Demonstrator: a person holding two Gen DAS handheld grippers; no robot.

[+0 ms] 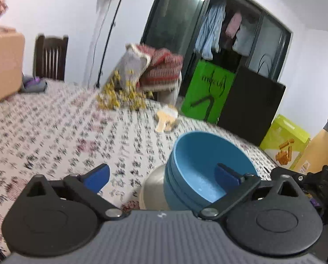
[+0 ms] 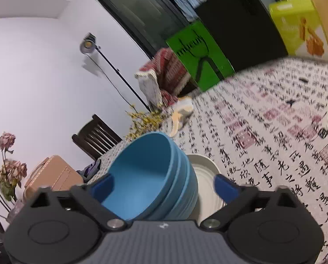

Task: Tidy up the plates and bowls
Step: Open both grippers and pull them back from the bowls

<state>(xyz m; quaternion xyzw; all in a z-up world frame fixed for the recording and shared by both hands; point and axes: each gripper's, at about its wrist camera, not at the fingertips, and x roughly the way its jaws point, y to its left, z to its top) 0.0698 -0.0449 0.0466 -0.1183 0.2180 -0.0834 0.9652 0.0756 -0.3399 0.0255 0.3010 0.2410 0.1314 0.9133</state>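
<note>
The stack of blue bowls (image 1: 204, 171) stands on a white plate (image 1: 152, 189), which lies on the table (image 1: 54, 127) under a cloth printed with black and red characters. In my left wrist view the stack sits at about 5 o'clock from the frame centre, the plate showing at its 9 o'clock side; in my right wrist view the stack of blue bowls (image 2: 150, 176) lies near 6 o'clock, with the white plate (image 2: 204, 176) at its 3 o'clock side. At least three nested rims can be counted on the outer wall.

My left gripper (image 1: 161, 176) has its jaws spread wide. One blue pad (image 1: 226, 175) appears over the bowl interior and the other hangs above the cloth; neither presses on the bowl wall. My right gripper (image 2: 164, 187) is likewise spread wide. One blue pad (image 2: 102, 187) appears at the rim of the top bowl and the other over the plate, and I cannot tell whether the first touches the rim. Neither gripper holds anything.

Farther out in the left view, a spray of yellow flowers (image 1: 122, 96) lies at 12 o'clock from the bowls and a small cream object (image 1: 167, 118) between them. A dark wooden chair (image 1: 50, 57) stands at 10 o'clock, a green bag (image 1: 208, 92) at 1 o'clock and a yellow-green box (image 1: 285, 140) at 2 o'clock. Both views are motion-blurred.
</note>
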